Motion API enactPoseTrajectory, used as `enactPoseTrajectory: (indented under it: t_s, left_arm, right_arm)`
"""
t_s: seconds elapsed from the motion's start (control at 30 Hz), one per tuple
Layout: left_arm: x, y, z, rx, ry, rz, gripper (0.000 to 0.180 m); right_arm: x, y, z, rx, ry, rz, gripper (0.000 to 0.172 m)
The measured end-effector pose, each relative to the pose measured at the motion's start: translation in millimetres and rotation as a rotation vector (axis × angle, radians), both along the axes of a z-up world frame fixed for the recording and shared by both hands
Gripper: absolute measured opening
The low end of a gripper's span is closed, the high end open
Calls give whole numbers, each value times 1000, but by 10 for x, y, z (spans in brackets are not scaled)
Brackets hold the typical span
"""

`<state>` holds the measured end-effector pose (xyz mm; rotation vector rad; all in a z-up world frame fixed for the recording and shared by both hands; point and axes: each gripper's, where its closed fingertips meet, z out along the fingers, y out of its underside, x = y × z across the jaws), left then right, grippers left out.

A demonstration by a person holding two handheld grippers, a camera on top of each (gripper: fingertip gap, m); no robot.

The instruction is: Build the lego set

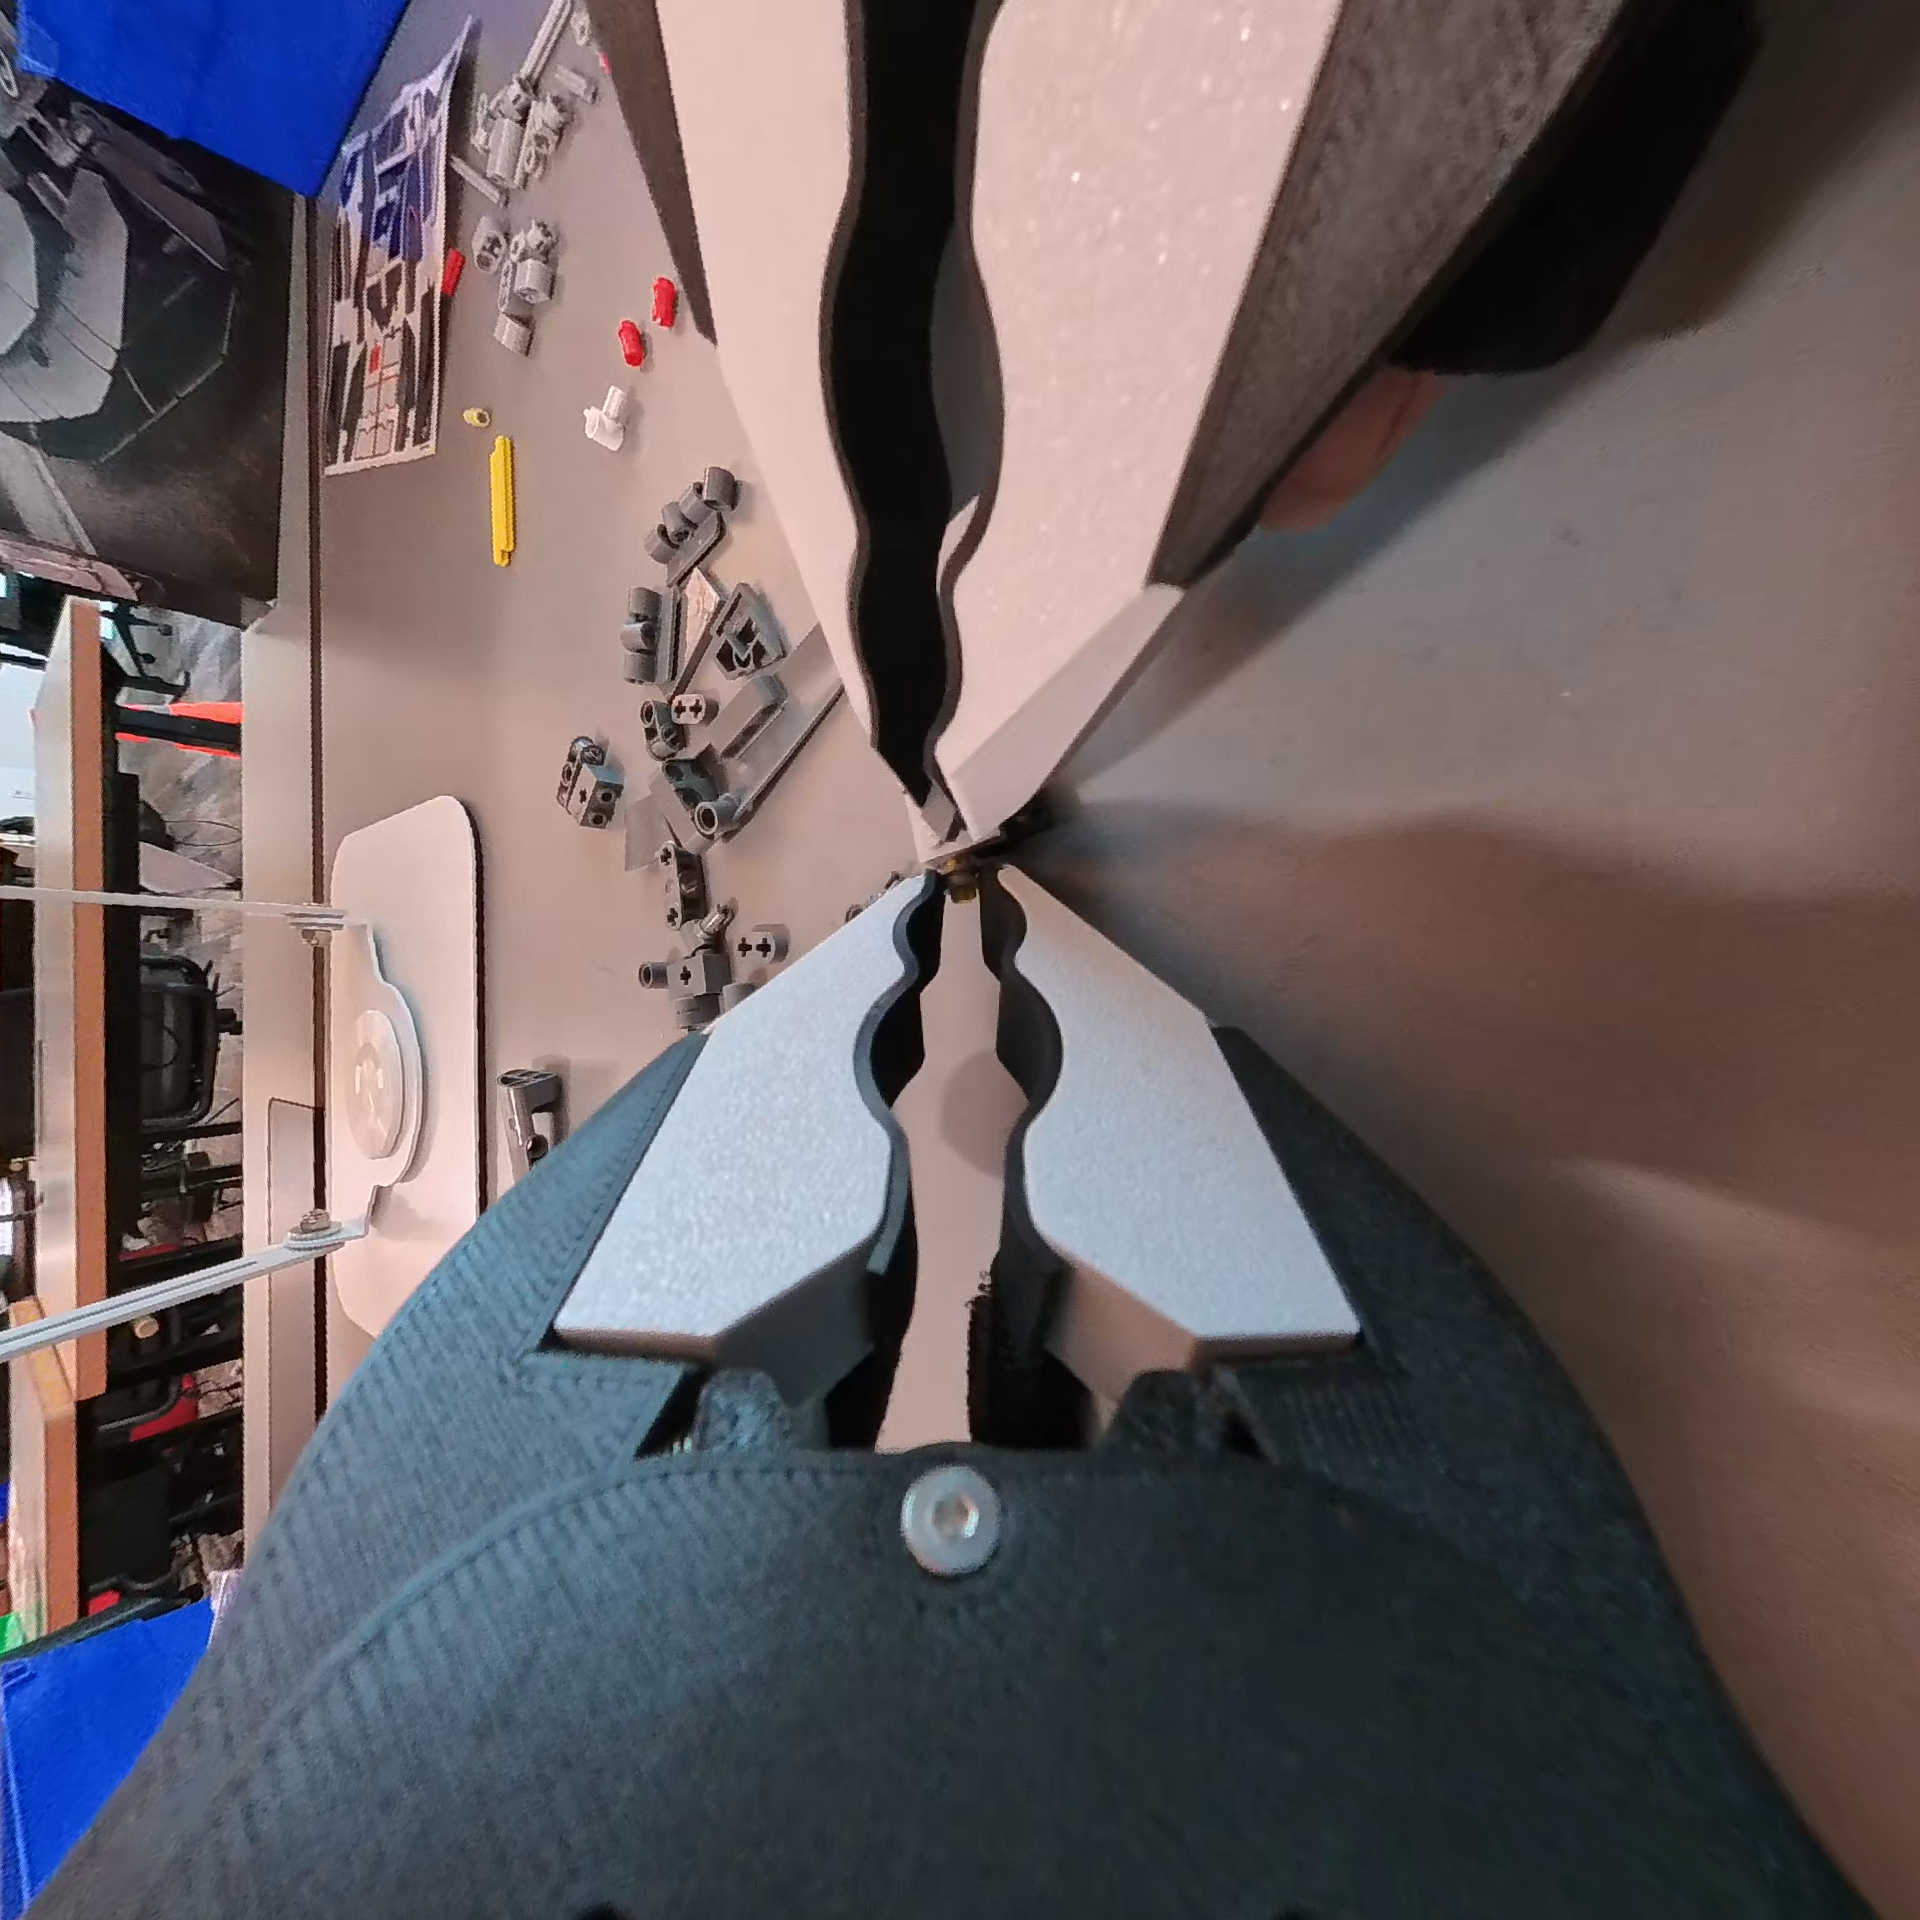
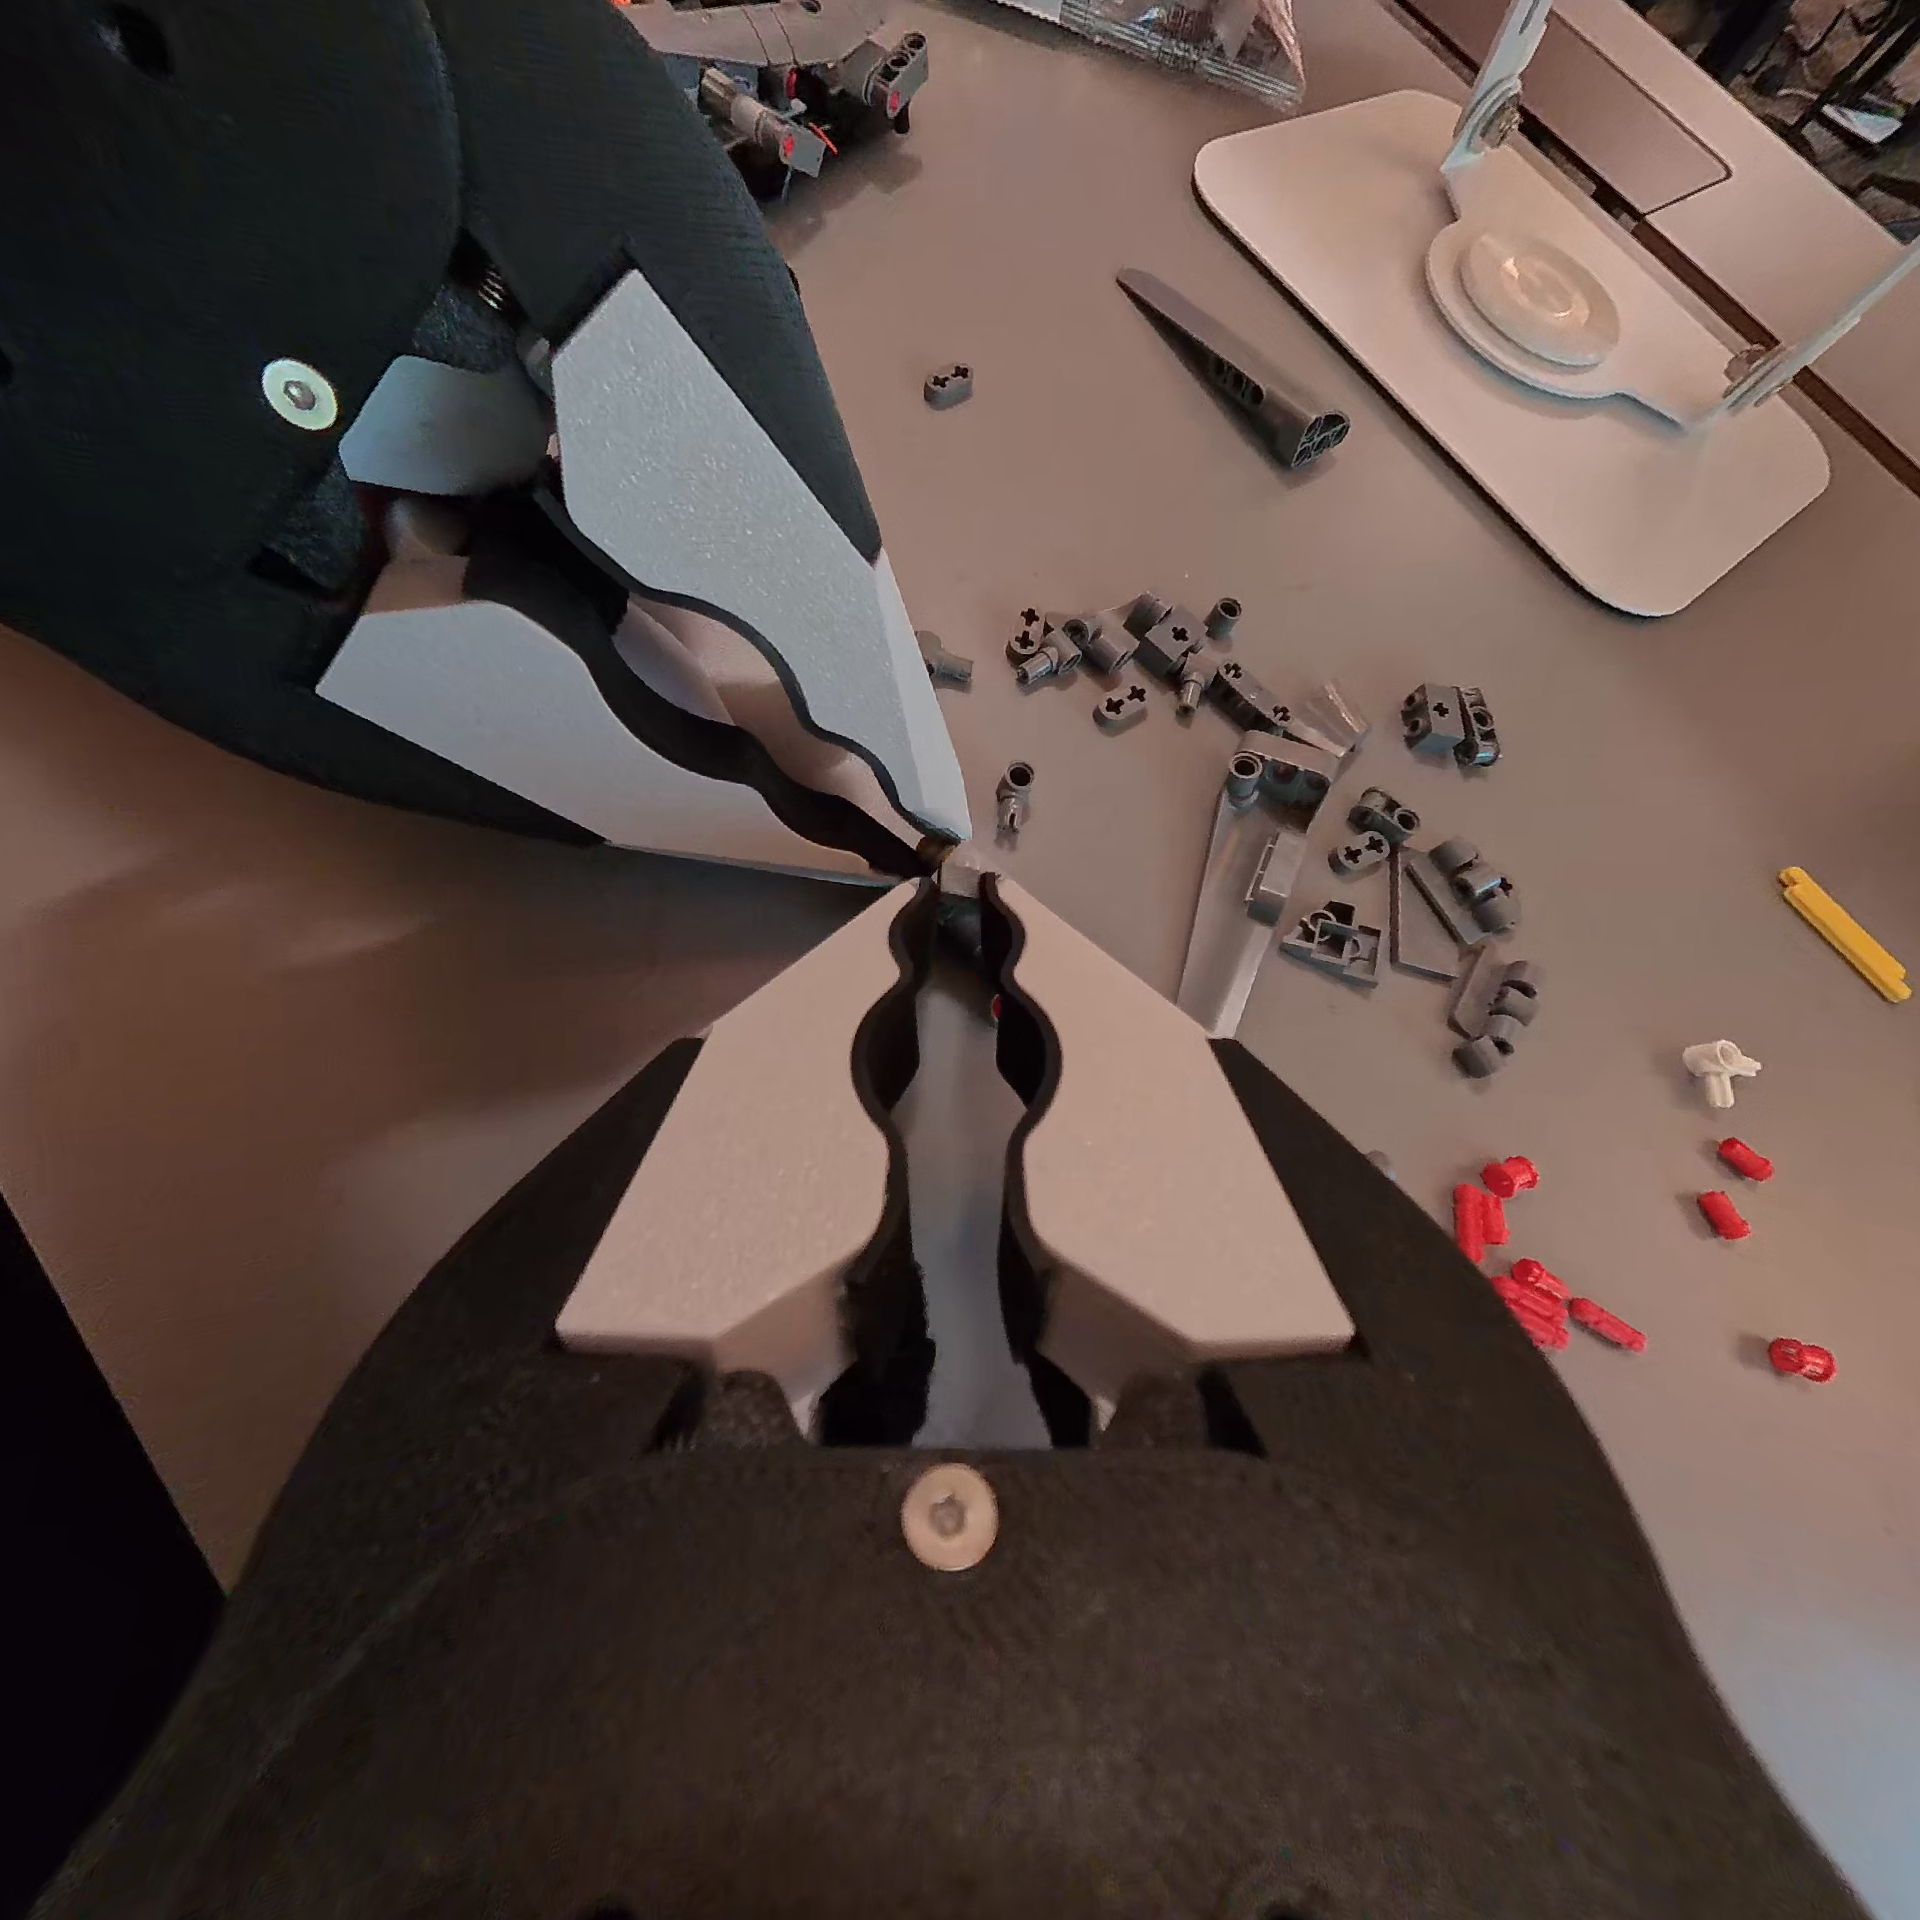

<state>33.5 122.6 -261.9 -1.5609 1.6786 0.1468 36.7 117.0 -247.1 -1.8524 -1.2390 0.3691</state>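
Left view: the left gripper (image 1: 966,883) pinches a small tan pin (image 1: 962,885), tip to tip with the right gripper (image 1: 951,821) above the table (image 1: 1455,727). Right view: the right gripper (image 2: 956,896) clamps a small grey piece (image 2: 958,881); grey parts (image 2: 1351,831) lie beside, red pins (image 2: 1527,1288) farther off.

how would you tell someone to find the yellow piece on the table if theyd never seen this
Start at the big pale flat stand base at the far right of the grey table, then come toward the near right edge past the heap of grey plastic building parts. The long thin yellow plastic bar lies alone beyond it, above the scattered red pins: the only yellow, stick-shaped piece there.
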Motion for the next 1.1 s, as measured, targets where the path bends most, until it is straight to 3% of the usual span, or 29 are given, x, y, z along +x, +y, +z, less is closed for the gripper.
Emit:
enactPoseTrajectory:
  t_s: [0.6,1.1]
  left_arm:
    - [-13,-2,2,9,9,-12,5]
    - [-89,-64,0,-20,18,-148,5]
  right_arm:
    - [14,1,51,-41,75,28,4]
    - [34,-75,162,-30,49,450,4]
